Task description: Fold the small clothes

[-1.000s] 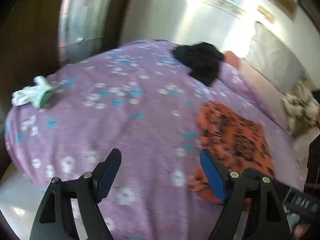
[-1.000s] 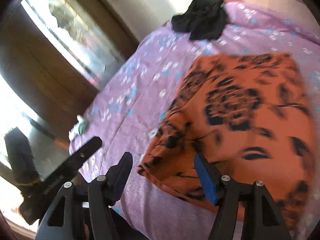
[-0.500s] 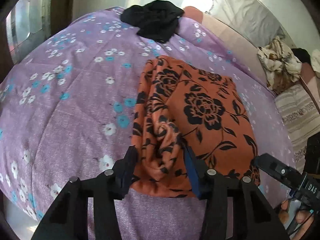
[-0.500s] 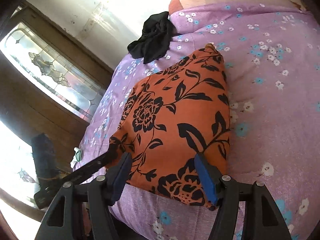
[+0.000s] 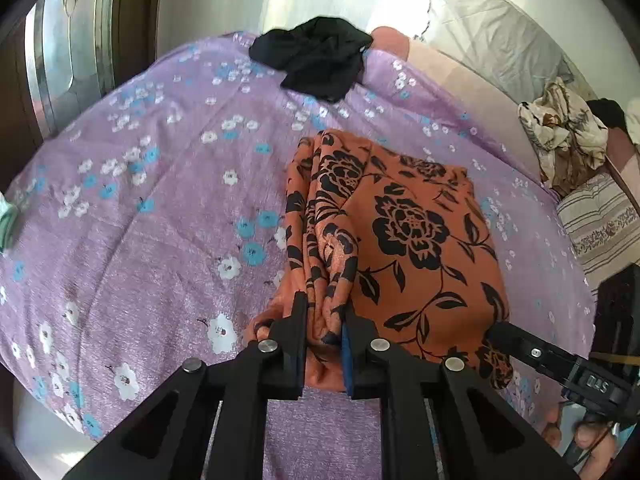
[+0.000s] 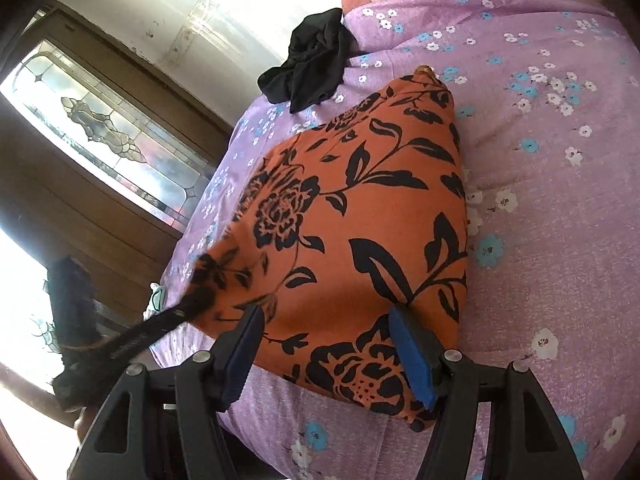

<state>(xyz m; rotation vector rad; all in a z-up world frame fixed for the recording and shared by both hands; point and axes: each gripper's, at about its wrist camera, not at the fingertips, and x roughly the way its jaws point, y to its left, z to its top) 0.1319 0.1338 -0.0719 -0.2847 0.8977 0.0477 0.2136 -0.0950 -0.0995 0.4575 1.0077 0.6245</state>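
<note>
We have the left gripper (image 5: 325, 322) pinching the cloth's (image 5: 404, 236) bunched near edge; the right gripper (image 6: 326, 344) is spread around the other corner; next we judge it must pinch there, then both lift and fold

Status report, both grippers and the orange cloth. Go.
Left gripper shut on bunched near edge of orange floral cloth. Right gripper open, jaws straddling the cloth's near edge. Black garment lies apart at the far side of the purple sheet, not in the way.

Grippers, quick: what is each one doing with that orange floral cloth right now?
Left gripper: closed, pinching a bunched edge of the orange floral cloth.
Right gripper: open, fingers straddling the cloth's near edge, not clamped.
</note>
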